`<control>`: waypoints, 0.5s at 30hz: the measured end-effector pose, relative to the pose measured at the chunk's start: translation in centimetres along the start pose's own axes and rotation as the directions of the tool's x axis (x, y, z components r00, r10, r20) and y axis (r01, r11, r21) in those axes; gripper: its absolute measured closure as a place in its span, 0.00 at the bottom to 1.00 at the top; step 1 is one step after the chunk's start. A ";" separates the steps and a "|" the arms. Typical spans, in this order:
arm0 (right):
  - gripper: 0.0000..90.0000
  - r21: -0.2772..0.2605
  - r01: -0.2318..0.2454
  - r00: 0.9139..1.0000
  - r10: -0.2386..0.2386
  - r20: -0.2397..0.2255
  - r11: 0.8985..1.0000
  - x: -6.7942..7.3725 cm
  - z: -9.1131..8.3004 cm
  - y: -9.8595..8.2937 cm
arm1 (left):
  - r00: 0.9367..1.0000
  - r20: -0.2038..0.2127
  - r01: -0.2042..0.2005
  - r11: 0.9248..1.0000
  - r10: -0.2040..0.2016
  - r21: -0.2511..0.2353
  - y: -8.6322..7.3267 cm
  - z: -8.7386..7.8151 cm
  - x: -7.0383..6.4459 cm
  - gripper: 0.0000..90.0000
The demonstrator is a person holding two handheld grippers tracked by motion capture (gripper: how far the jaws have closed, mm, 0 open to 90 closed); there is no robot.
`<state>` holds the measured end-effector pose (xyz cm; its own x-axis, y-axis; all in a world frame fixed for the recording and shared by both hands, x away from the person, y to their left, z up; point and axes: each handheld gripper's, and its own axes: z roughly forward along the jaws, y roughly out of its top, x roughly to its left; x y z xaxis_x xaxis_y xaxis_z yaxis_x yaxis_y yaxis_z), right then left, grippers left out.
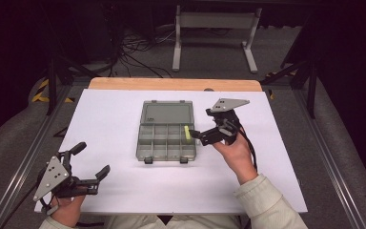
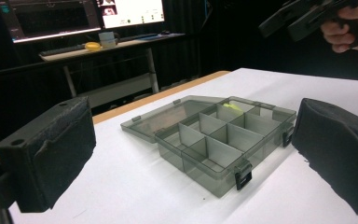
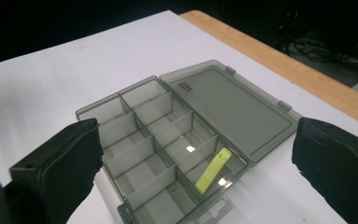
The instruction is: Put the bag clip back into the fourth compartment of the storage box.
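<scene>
The room is dark, with cables strewn on grey floor and a pale metal stand (image 1: 215, 33) beyond the counter (image 1: 105, 138), which is a smooth white sheet with a strip of light wood showing along its far edge. Near the middle of the counter lies a box (image 1: 166, 136) of smoky, see-through grey plastic, rectangular and shallow, its flat lid (image 1: 167, 112) folded back open on the far side and two dark latches on the near wall. Thin partitions cut the box into small rectangular cells. In the far right cell sits a slim yellow-green strip (image 1: 187, 133), flat and matte, lying slantwise with one end up against the cell wall; the right gripper view shows it in the cell next to the lid hinge (image 3: 212, 171). The right tongs (image 1: 196, 134), black and angular with a grey three-cornered plate on top, are held in a hand just right of the box, their padded jaws spread wide and empty, pointing at that cell. The left tongs (image 1: 94, 160) rest low near the front left corner of the counter, well apart from the box, their jaws with rough black foam faces also spread wide and holding nothing.
</scene>
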<state>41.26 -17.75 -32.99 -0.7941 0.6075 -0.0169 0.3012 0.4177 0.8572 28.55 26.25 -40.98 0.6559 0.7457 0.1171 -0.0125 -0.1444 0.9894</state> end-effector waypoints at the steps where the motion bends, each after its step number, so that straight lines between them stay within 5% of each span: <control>1: 0.02 0.000 0.000 1.000 0.000 0.000 1.000 0.0 0.0 0.0 | 1.000 0.000 0.000 1.000 0.000 0.000 0.0 0.0 0.0 0.00; 15: 0.01 -0.099 0.036 0.999 -0.035 0.017 0.994 0.9 -4.7 -2.5 | 1.000 0.000 0.003 1.000 -0.003 0.000 0.1 0.0 0.1 0.00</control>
<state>37.34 -21.43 -32.76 -0.7951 0.6039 -0.0556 0.2182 0.3704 0.9029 28.57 26.30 -40.90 0.6561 0.7460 0.1143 -0.0107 -0.1423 0.9898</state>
